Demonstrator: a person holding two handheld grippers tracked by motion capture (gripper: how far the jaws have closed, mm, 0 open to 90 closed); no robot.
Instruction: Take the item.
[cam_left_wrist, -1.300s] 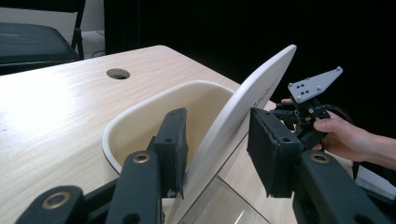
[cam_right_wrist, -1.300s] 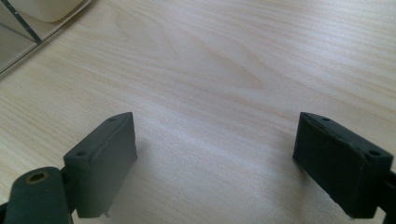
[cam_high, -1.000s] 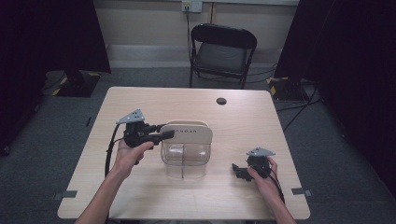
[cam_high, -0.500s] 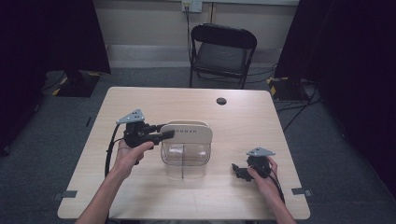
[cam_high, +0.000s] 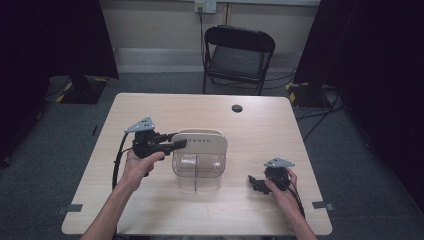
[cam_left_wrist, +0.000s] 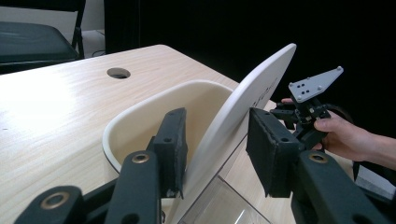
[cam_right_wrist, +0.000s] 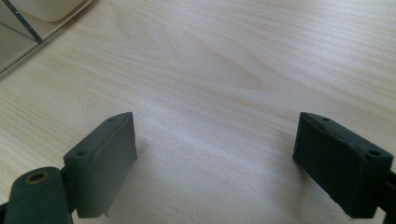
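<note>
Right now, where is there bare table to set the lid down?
Bare wood lies between the clear container and the right gripper, also behind it toward the cable hole. The left gripper crowds the cream lid.

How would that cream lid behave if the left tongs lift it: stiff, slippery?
The cream lid looks thin and keeps its shape while tilted, so probably stiff and light. Its smooth surface may slip between the left tongs, whose jaws aren't clamped shut.
</note>
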